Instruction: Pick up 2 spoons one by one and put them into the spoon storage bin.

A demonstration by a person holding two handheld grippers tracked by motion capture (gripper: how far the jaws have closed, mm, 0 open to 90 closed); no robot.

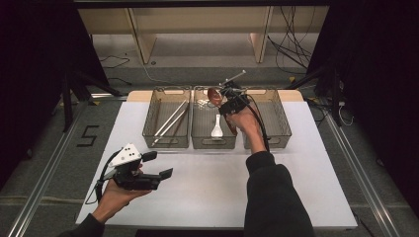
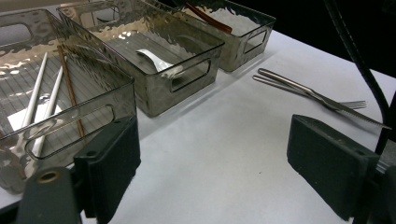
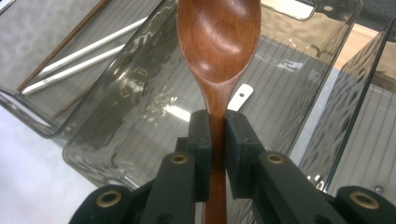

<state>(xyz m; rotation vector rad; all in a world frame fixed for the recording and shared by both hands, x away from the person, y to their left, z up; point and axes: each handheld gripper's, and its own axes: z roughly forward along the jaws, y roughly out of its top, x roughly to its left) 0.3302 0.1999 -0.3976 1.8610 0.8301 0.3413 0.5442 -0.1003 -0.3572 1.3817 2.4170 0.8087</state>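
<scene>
Between the closed jaws of the right gripper: wooden spoon, clamped at the neck, long axis straight ahead, bowl forward over the middle bin. Beyond the bowl, below: white spoon. Left gripper wide, empty, well apart.

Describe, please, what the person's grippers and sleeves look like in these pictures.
Both grippers are black with two blocky, dark padded jaws. The left gripper carries a pale grey three-cornered plate on top. Brass-coloured rivets mark the right gripper's jaw arms, and a black cable trails from it. Both sleeves are dark.
</scene>
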